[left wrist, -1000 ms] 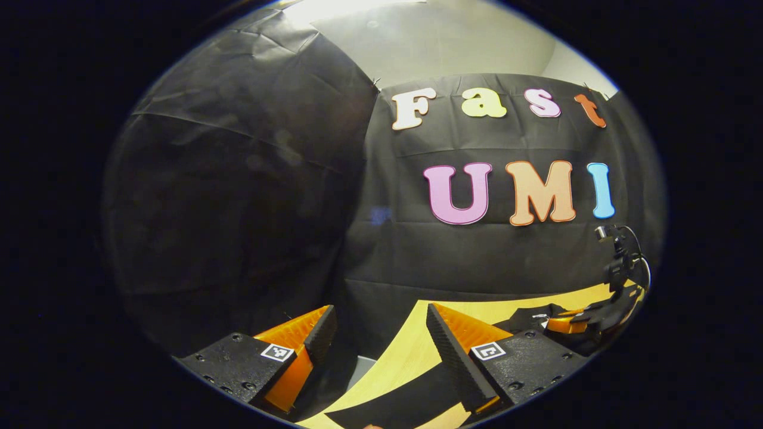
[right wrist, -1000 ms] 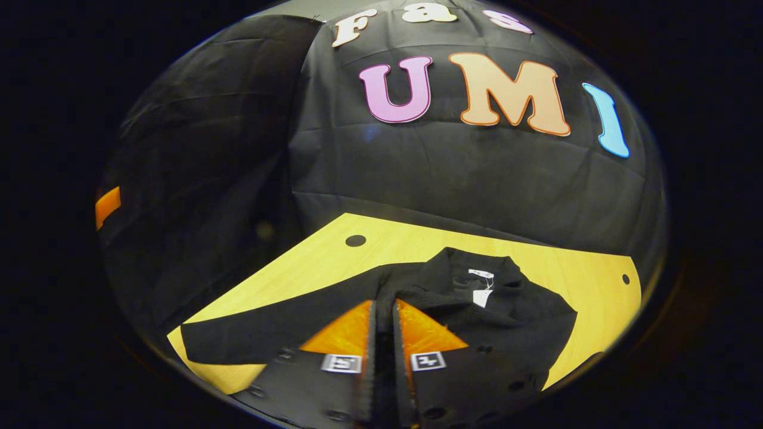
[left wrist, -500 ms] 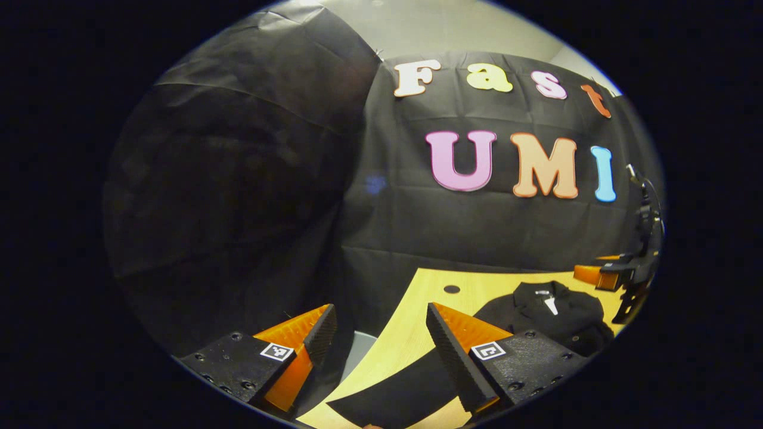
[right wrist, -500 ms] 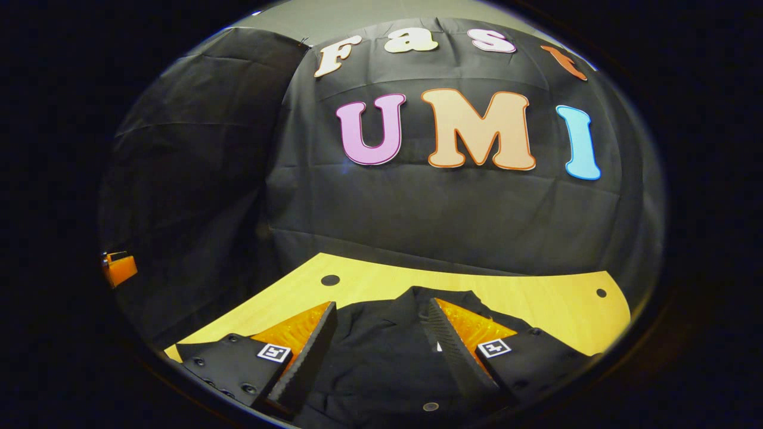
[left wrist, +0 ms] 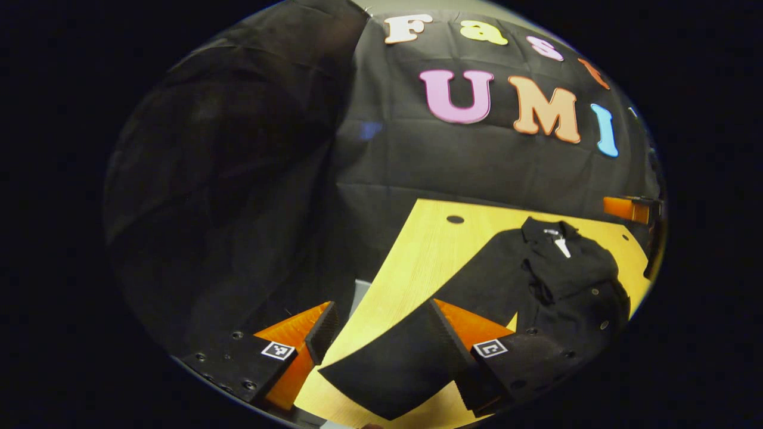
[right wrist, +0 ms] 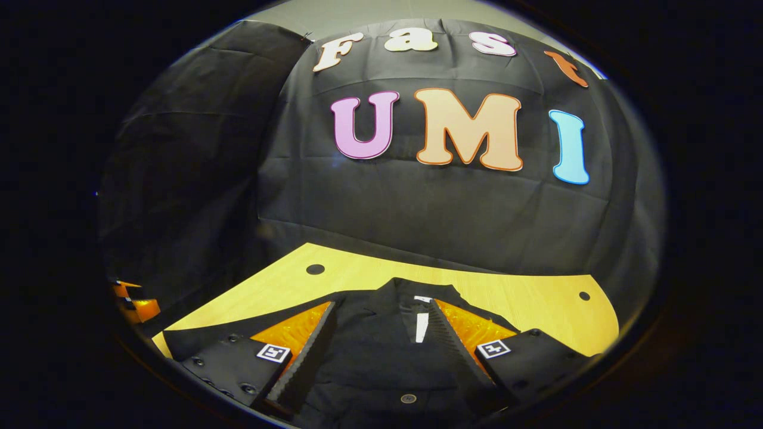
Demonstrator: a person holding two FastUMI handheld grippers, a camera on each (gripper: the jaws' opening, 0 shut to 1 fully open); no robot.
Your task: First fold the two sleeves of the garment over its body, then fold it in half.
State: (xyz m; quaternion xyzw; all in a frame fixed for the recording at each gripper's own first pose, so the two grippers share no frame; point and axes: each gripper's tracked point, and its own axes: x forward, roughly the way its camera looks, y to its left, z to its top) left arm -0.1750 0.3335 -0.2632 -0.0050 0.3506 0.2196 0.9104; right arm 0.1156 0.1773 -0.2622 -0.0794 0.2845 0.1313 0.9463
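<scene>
Garment (left wrist: 560,280) of black cloth lies flat on the yellow worktop (left wrist: 429,250), collar toward the booth's black back wall (right wrist: 429,208). In the left gripper view one sleeve (left wrist: 393,363) stretches across the worktop toward the near edge, its cuff lying between your left tool's fingers; the other side of the garment looks already laid over the body, though dark cloth on dark cloth keeps the fold line unclear. A white tag (right wrist: 421,326) shows at the collar in the right gripper view, and small buttons (left wrist: 595,292) dot the front.

Two dark round holes (right wrist: 315,269) mark the worktop near its far edge, well apart from the cloth. The wall cloth hangs just behind the worktop and wraps round its left side.

Your left tool (left wrist: 381,325) hangs low over the near left corner of the worktop, fingers spread wide and gripping nothing, the sleeve cuff below the gap. Your right tool (right wrist: 381,325) hovers above the garment's body, pointed at the collar, fingers likewise spread and gripping nothing. Its orange body (left wrist: 626,208) also shows at the right margin of the left gripper view, beyond the garment.
</scene>
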